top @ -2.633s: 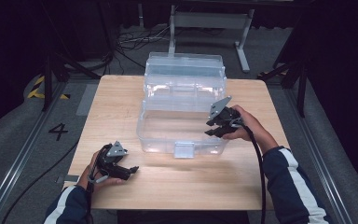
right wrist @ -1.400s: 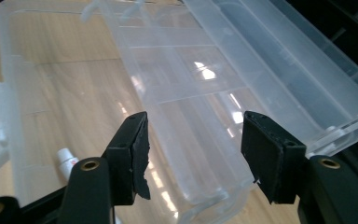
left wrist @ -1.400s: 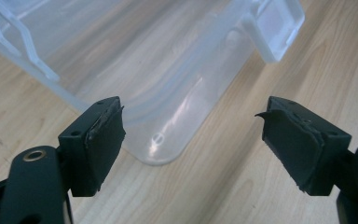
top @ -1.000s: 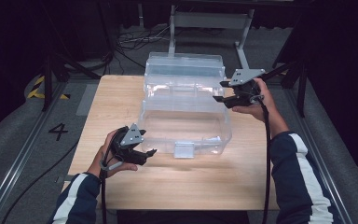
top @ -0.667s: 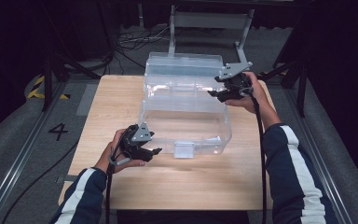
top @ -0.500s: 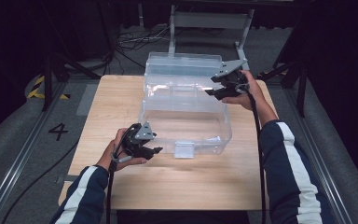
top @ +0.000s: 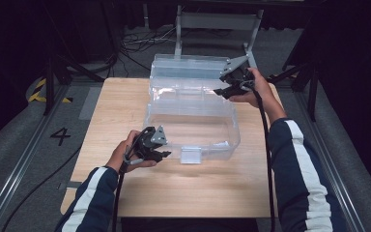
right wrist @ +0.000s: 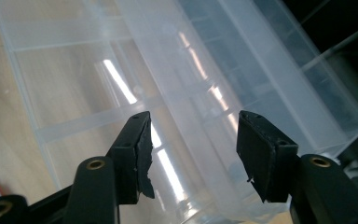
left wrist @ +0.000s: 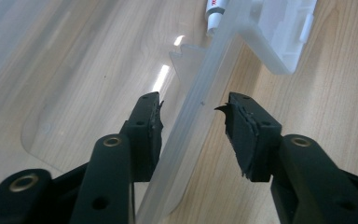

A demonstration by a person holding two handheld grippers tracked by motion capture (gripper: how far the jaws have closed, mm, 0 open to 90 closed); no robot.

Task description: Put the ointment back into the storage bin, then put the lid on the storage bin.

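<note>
Clear plastic box (top: 193,121) sits open mid-counter (top: 125,106), lid (top: 188,67) tipped back. Left gripper (left wrist: 193,121) fingers straddle the front wall, closing, not yet pinching. Right gripper (right wrist: 193,140) fingers half-wide at the lid. Probably closing comes next; nothing gripped.

I see dark navy sleeves (top: 297,159) with a broad white stripe down each arm. My left claw (top: 162,147) and right claw (top: 224,84) are matte black, with brass-ringed screw holes, frayed rubber pads (left wrist: 242,128), grey three-cornered plates and trailing black cables (top: 265,145).
</note>
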